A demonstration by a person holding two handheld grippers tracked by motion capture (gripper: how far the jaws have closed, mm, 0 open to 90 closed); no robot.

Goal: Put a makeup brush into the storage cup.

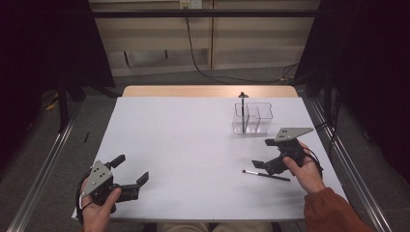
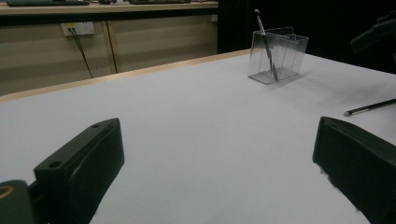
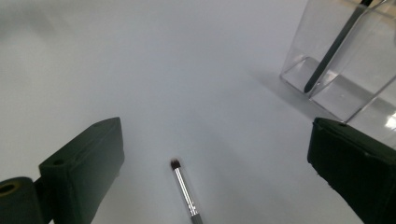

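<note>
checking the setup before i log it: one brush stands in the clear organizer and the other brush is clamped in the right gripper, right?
Not quite. The other brush is not clamped: it lies flat on the table, with the right gripper open above it, jaws wide apart on either side, as the right gripper view shows. One brush does stand in the clear organizer.

A makeup brush (image 3: 186, 192) lies on the table (image 1: 193, 145) between the right gripper (image 1: 265, 153)'s jaws. Ahead and to its right stands a clear organizer (image 3: 345, 70), another brush (image 3: 334, 49) inside.
</note>
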